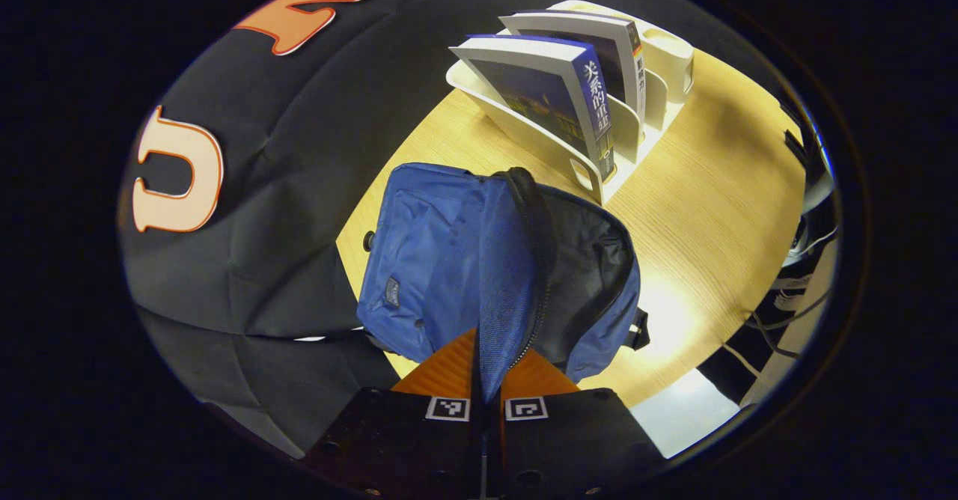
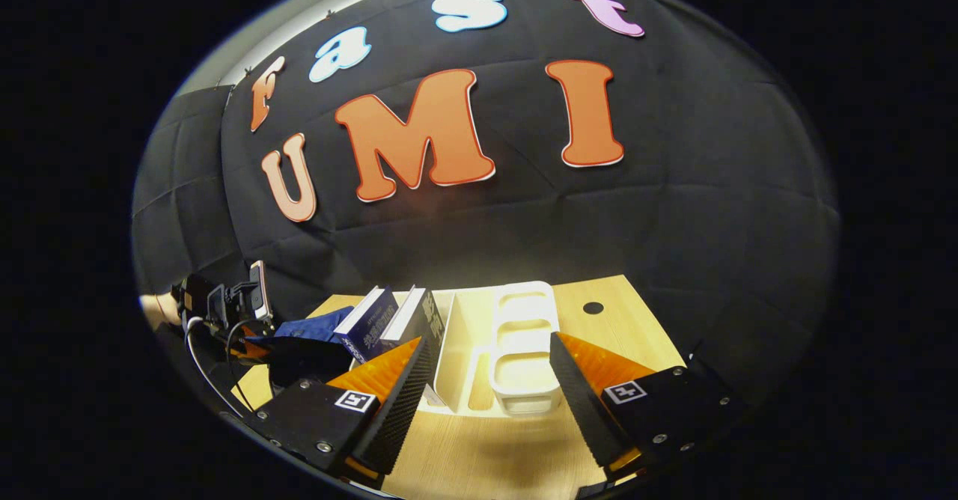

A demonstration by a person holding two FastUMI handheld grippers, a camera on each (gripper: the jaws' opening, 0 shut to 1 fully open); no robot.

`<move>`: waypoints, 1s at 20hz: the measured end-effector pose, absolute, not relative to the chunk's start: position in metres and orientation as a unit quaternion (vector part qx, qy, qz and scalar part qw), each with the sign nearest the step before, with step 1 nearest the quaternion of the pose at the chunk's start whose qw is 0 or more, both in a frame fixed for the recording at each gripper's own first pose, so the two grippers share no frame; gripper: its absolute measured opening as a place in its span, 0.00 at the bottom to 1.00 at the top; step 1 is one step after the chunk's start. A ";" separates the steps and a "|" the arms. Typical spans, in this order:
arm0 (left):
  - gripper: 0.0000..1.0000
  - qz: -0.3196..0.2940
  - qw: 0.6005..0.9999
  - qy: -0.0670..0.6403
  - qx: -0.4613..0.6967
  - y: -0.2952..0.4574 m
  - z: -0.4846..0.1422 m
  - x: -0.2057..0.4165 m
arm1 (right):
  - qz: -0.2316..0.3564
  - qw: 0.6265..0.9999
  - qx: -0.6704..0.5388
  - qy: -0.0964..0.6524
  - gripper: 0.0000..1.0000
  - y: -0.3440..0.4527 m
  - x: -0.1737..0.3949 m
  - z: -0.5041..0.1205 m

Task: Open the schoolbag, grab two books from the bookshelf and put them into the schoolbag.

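The blue schoolbag (image 1: 426, 253) lies on the wooden table (image 1: 711, 208) with its mouth gaping and a dark lining showing. My left gripper (image 1: 486, 350) is shut on the bag's zipped flap (image 1: 505, 275) and holds it up. Behind the bag a white bookshelf rack (image 1: 658, 58) holds two leaning books, a blue one (image 1: 546, 88) in front and a grey-topped one (image 1: 599, 43) behind. In the right gripper view my right gripper (image 2: 488, 343) stands open just in front of the rack (image 2: 524, 335), with the books (image 2: 370, 320) to its left and nothing between its fingers.
Farther left in the right gripper view, a hand (image 2: 157, 307) holds the left gripper (image 2: 224, 305) over the bag (image 2: 314, 329). A small dark hole (image 2: 593, 308) marks the table's far right. Cables and gear (image 1: 801, 260) lie beyond the table's edge.
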State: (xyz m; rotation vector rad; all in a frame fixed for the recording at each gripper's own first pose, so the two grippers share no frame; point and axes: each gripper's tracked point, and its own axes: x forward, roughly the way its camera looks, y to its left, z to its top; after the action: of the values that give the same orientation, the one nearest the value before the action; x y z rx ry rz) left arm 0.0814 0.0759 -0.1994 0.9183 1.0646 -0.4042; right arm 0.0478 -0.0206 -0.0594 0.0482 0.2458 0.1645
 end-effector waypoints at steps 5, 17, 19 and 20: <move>0.03 -0.196 0.741 0.516 0.382 0.079 -0.165 0.111 | 0.116 0.982 0.039 0.141 0.95 0.000 0.051 -0.050; 0.03 -0.330 0.706 0.580 0.238 0.097 -0.187 0.143 | 0.204 0.896 0.129 0.374 0.94 0.175 0.102 -0.044; 0.03 -0.351 0.703 0.563 0.254 0.099 -0.184 0.153 | 0.181 0.876 0.124 0.429 0.91 0.200 0.121 -0.061; 0.03 -0.362 0.704 0.555 0.256 0.098 -0.184 0.157 | 0.167 0.868 0.116 0.452 0.91 0.210 0.130 -0.074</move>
State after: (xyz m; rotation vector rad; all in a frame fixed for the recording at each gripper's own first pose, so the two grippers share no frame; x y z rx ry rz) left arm 0.1570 0.0984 -0.1843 0.5698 1.2341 -0.8049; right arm 0.1305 0.2095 -0.0739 0.2433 0.9465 0.3494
